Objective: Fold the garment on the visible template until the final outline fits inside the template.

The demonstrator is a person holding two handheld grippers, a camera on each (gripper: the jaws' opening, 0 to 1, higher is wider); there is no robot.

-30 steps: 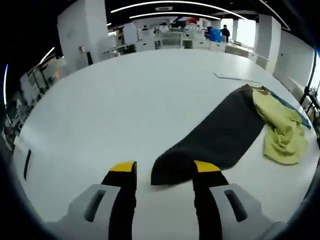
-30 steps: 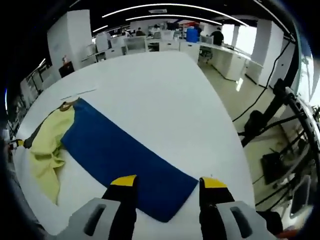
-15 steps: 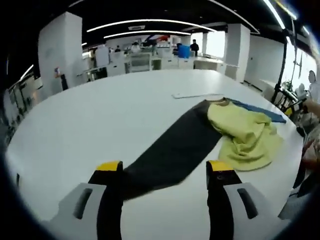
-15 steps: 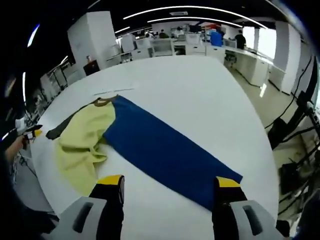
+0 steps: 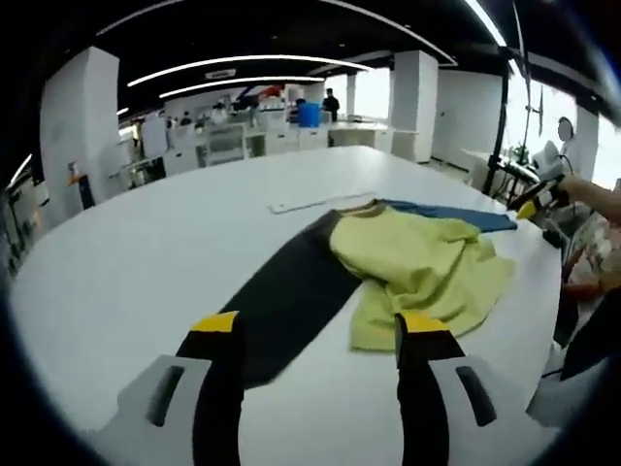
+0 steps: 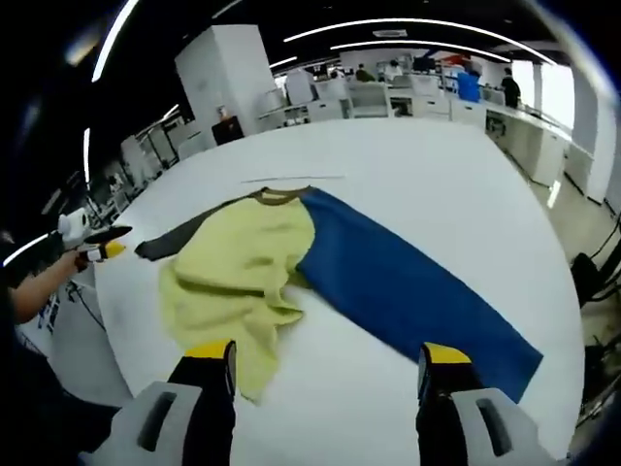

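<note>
A long-sleeved garment with a crumpled yellow body (image 6: 238, 277), one dark grey sleeve (image 5: 281, 306) and one blue sleeve (image 6: 412, 291) lies spread on the white desk (image 5: 146, 252) (a thin white strip (image 5: 320, 202) beyond its collar). Left tongs (image 5: 315, 330) and right tongs (image 6: 325, 354) both hover apart above it, gripping nothing.

the left gripper (image 5: 315, 325) is held with its jaws wide apart and nothing between them. the right gripper (image 6: 328, 351) is also spread wide, nothing in it. a forearm of the person (image 6: 39, 283) reaches in at the left edge.
</note>
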